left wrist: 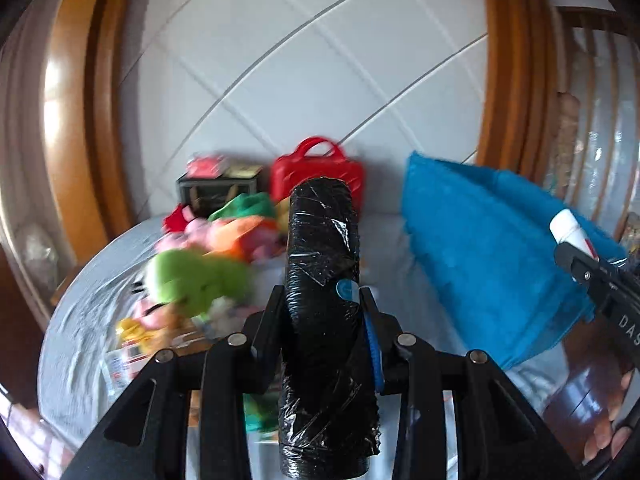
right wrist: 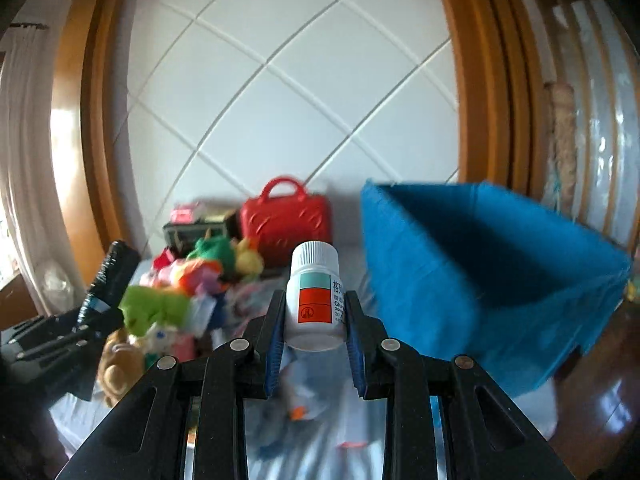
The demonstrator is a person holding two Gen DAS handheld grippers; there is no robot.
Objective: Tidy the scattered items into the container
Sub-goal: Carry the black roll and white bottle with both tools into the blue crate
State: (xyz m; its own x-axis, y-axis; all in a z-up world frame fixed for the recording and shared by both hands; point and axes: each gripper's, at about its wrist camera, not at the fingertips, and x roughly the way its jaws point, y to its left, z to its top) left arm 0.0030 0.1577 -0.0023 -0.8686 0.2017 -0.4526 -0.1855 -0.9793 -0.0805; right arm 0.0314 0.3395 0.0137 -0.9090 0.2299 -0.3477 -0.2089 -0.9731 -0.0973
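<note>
Both grippers carry something: our left gripper [left wrist: 320, 300] is clamped on a black plastic-wrapped roll [left wrist: 324, 280] at frame centre, and our right gripper [right wrist: 316, 308] pinches a white pill bottle [right wrist: 314, 296] upright between its blue pads. At right we see the open blue fabric bin [right wrist: 480, 280]. At left lie plush toys [right wrist: 192, 280], with a red toy suitcase [right wrist: 286, 220] behind.

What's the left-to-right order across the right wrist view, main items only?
Black wrapped roll in the left gripper → plush toy pile → white pill bottle in the right gripper → blue fabric bin.
</note>
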